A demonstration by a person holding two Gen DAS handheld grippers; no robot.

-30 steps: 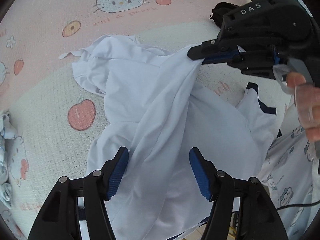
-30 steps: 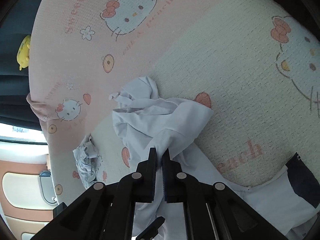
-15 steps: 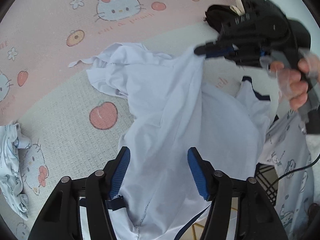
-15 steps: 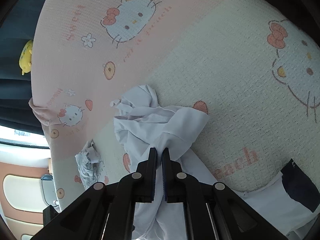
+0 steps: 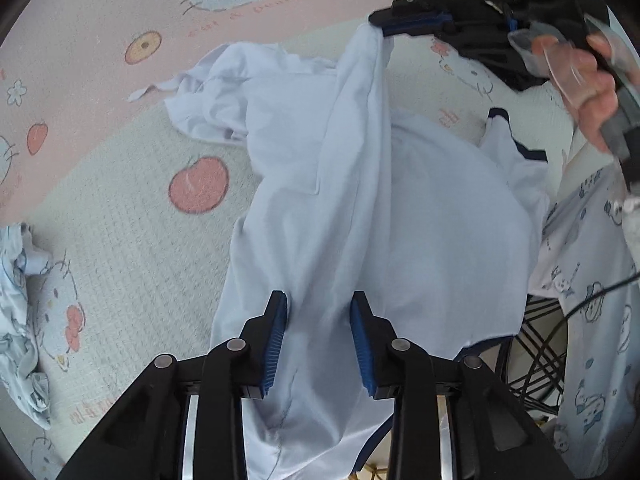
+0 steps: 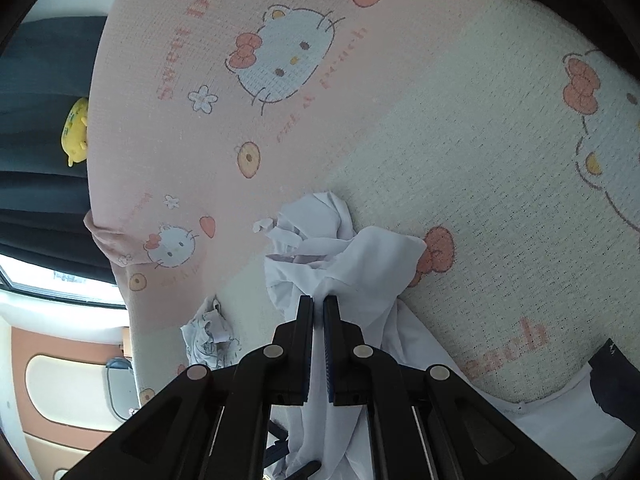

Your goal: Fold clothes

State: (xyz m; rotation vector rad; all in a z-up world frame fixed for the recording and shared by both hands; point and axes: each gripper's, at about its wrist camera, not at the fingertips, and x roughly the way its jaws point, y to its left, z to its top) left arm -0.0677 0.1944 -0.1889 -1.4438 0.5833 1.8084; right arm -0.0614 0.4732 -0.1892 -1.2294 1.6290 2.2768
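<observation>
A white shirt with navy trim (image 5: 400,200) lies crumpled on the bed sheet and is pulled up into a ridge. My right gripper (image 5: 384,28) holds the ridge's far end at the top right of the left wrist view, with a person's hand (image 5: 596,92) behind it. In its own view the right gripper (image 6: 318,300) is shut on a pinch of the white shirt (image 6: 360,264). My left gripper (image 5: 319,336) straddles the near end of the same ridge. Its jaws are closing, with cloth filling the gap between the blue pads (image 5: 276,340).
The pink and cream cartoon-cat sheet (image 5: 120,240) covers the bed. A pale patterned garment (image 5: 20,320) is bunched at the left edge and another (image 5: 592,280) hangs at the right. A black wire rack with cables (image 5: 540,340) stands below it. A yellow plush toy (image 6: 76,128) sits beyond the bed.
The left gripper's pads have drawn in around the shirt ridge. The right gripper has moved up and away in the left wrist view, stretching the cloth tighter.
</observation>
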